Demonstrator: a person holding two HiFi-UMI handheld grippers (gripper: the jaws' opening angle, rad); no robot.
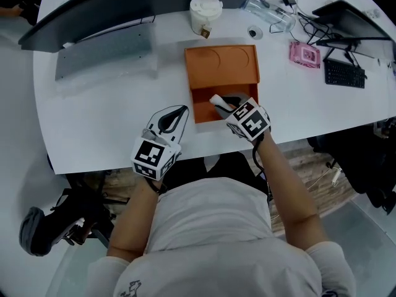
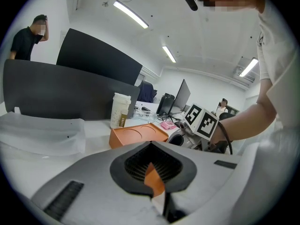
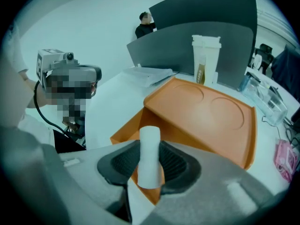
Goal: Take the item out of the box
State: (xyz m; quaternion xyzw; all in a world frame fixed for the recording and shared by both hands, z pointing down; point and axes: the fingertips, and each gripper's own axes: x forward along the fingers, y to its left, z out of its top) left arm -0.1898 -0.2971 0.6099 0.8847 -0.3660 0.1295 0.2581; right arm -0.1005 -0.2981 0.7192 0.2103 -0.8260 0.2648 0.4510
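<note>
An orange box [image 1: 204,107] stands open on the white table [image 1: 111,116], its lid [image 1: 221,65] folded back away from me. My right gripper [image 1: 228,106] hangs over the box's near right corner, shut on a white cylinder [image 1: 218,101]. In the right gripper view the cylinder [image 3: 150,156] stands upright between the dark pads of the gripper [image 3: 150,146], above the box's opening [image 3: 129,128]. My left gripper [image 1: 184,109] hovers left of the box near the table's front edge. Its tips meet and it holds nothing [image 2: 150,144]. The lid [image 2: 138,136] lies ahead of it.
A white lidded cup [image 1: 205,12] stands behind the box. A grey tray [image 1: 105,51] lies at the back left, before a dark partition [image 1: 93,11]. At the right are a clear container [image 1: 269,11], a pink item [image 1: 304,54], cables and a keyboard [image 1: 344,73].
</note>
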